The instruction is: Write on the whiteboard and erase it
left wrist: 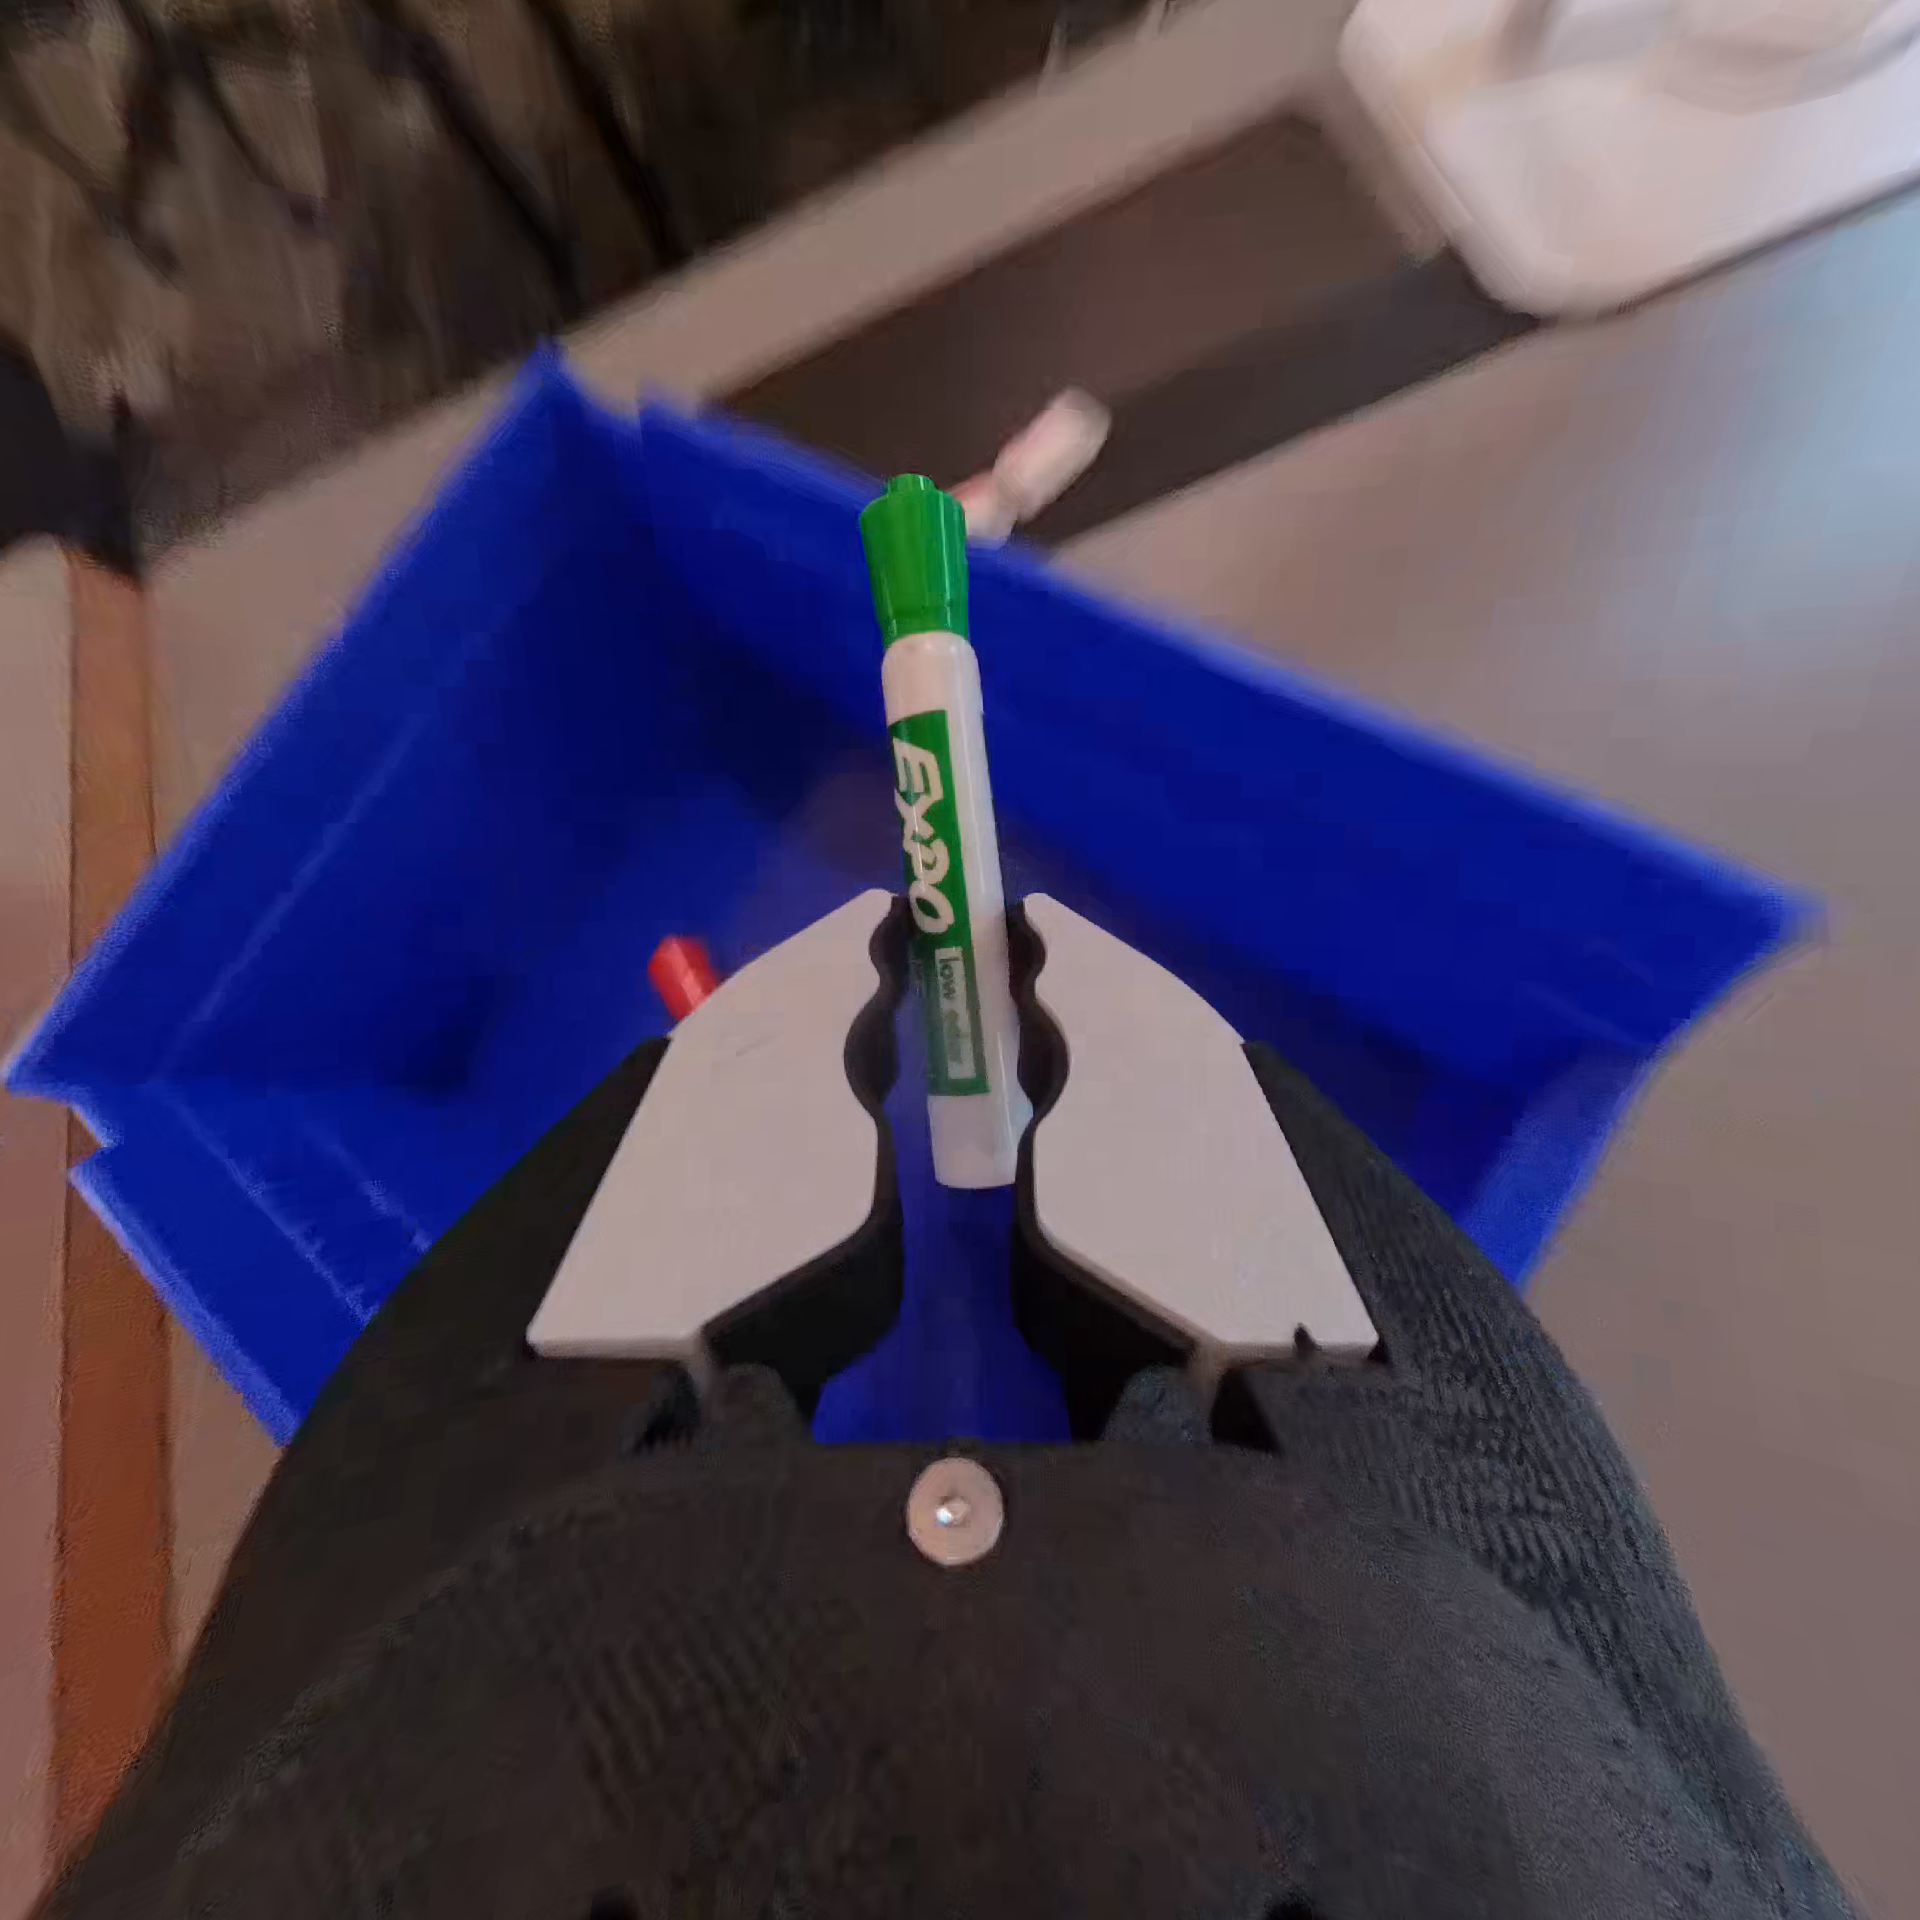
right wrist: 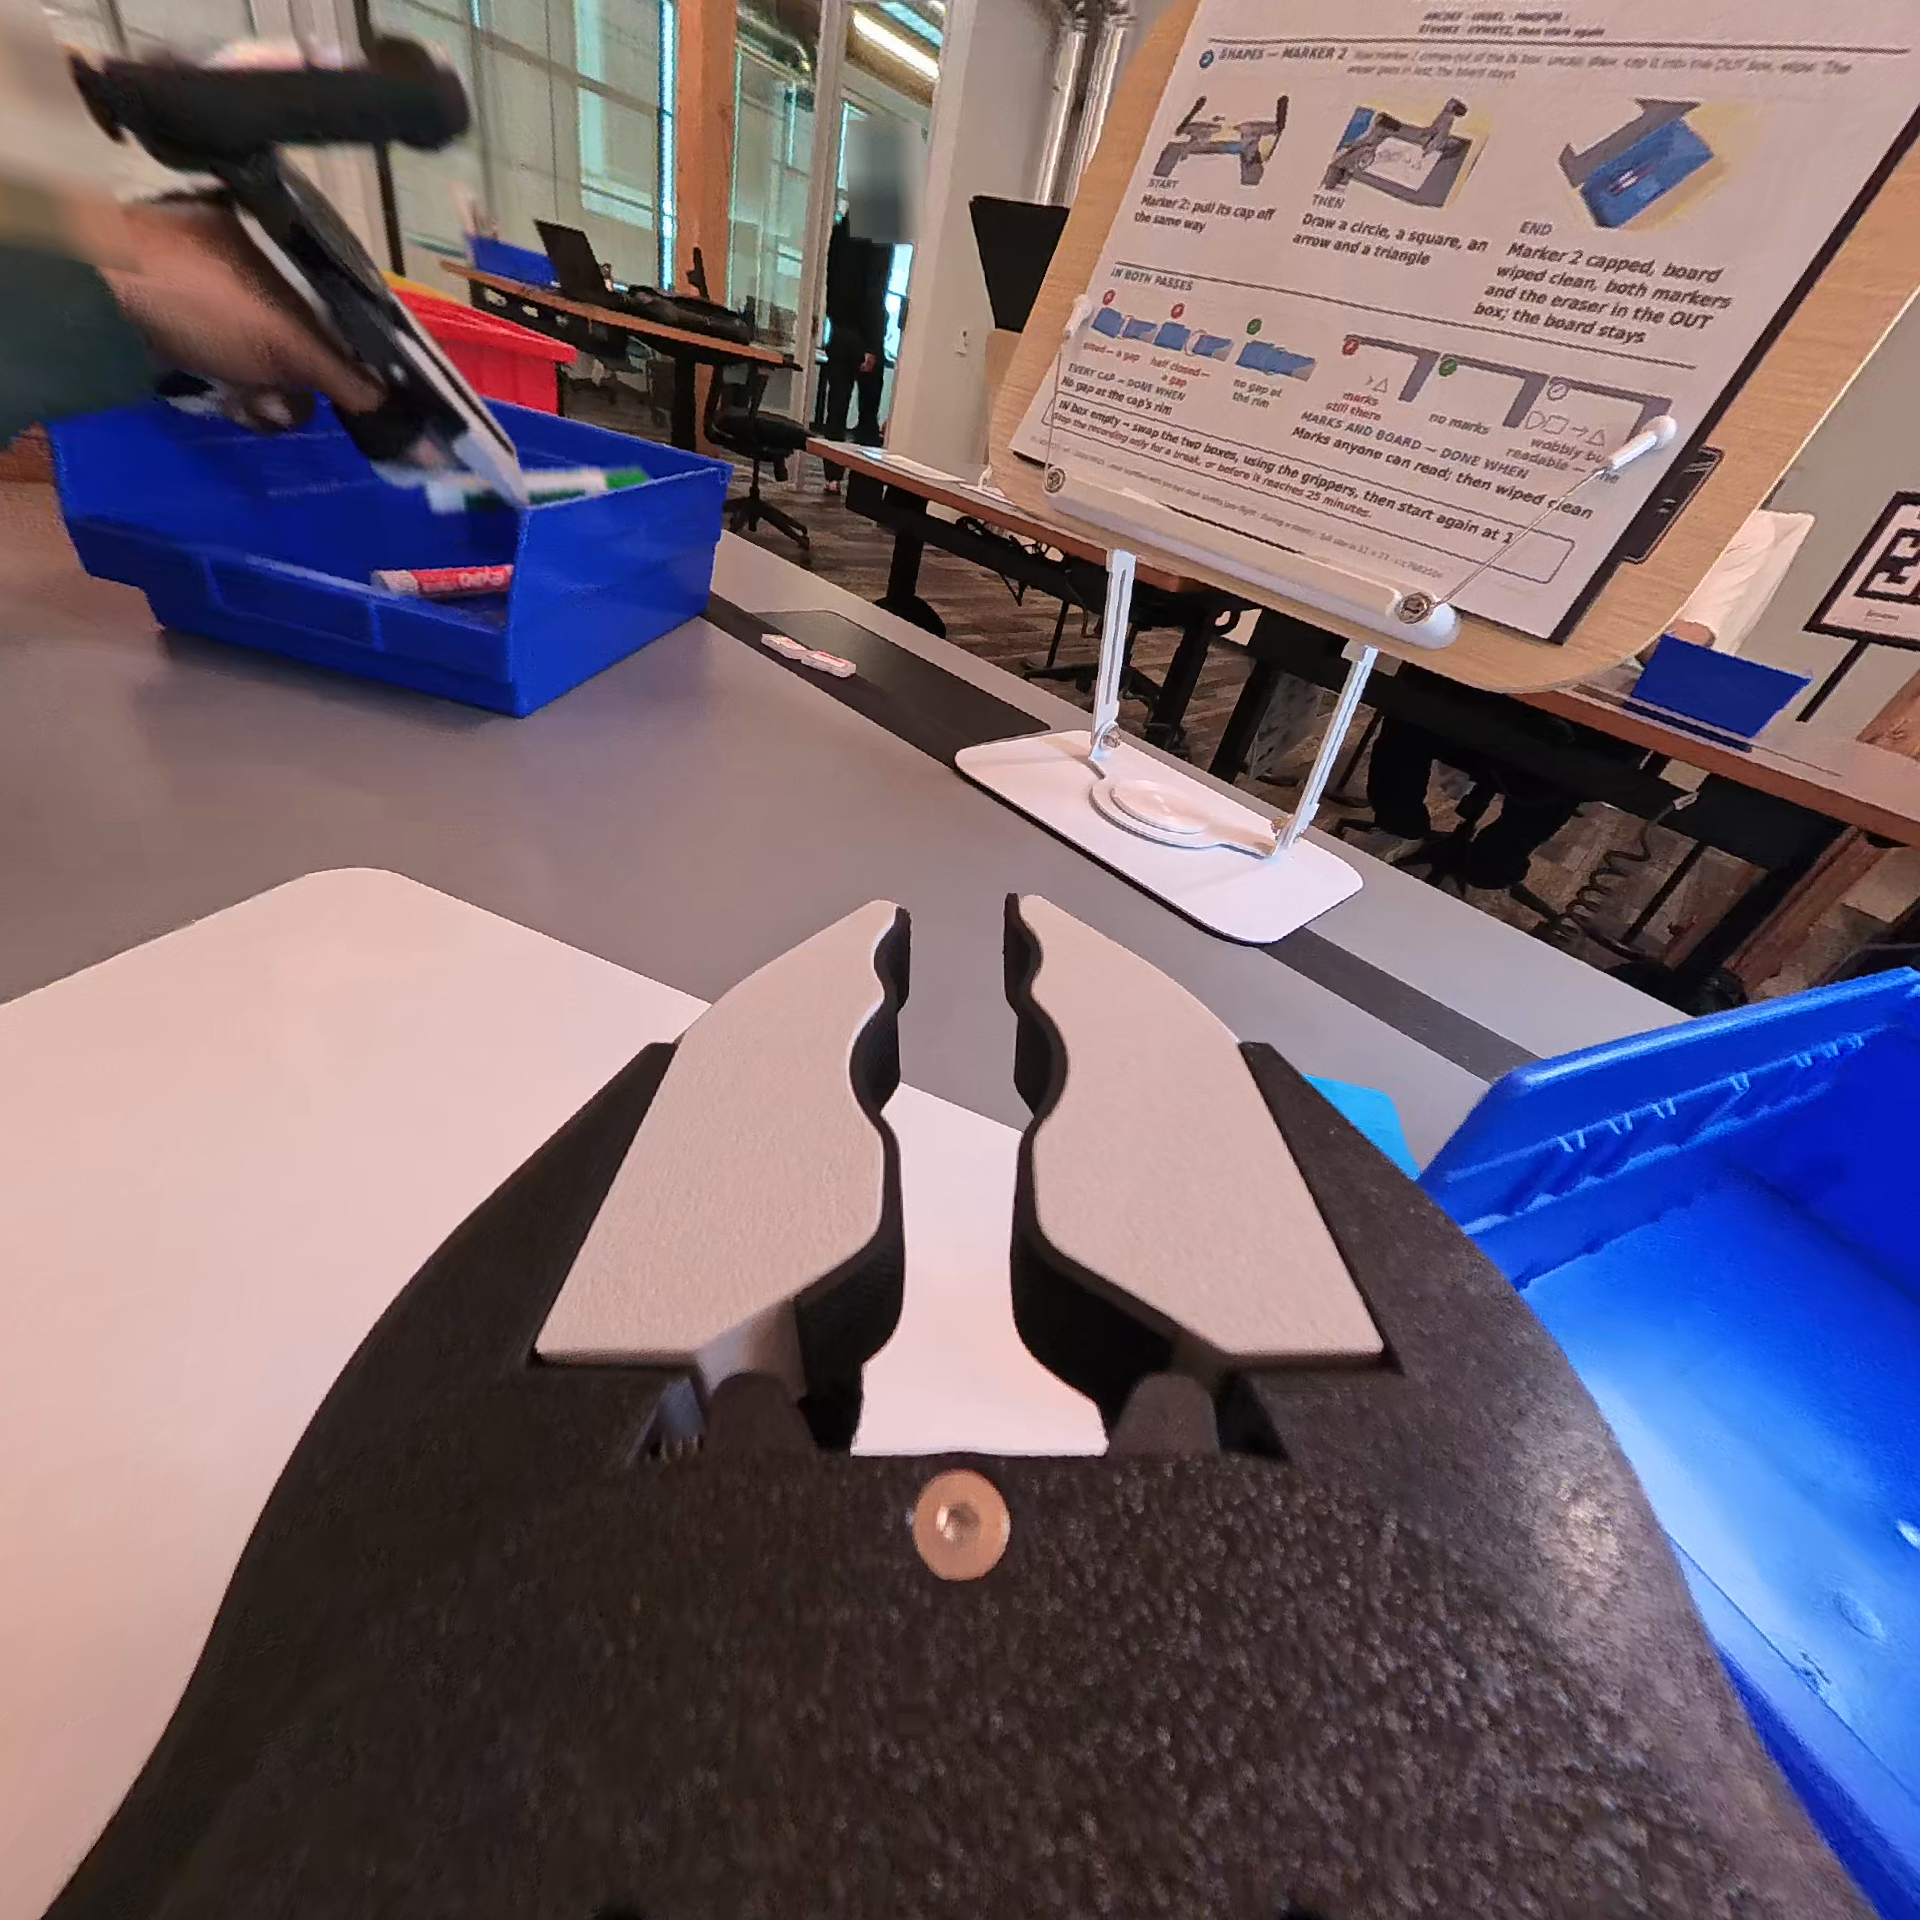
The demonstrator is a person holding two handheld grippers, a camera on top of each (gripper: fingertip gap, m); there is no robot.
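Presently the left gripper (left wrist: pixel 951 914) grips a capped green marker (left wrist: pixel 938 831) by its lower barrel above the blue bin (left wrist: pixel 416 790); light, rigid, likely slick. Right gripper (right wrist: pixel 956 914) holds nothing, jaws apart.

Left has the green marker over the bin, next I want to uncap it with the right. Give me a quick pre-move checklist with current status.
1. Left gripper shut on the green marker: ok, barrel sits between the fingers.
2. Cap on and exposed for pulling: ok, green cap points away from the gripper, clear of the fingers.
3. Marker clear of the far blue bin: cannot tell, it sits at rim level in the right wrist view.
4. Right gripper free: ok, open and empty.
5. Right gripper near the cap: not ok, it hangs over the whiteboard, apart from the marker.
6. Whiteboard clear to write on: ok for the visible part, no marks.
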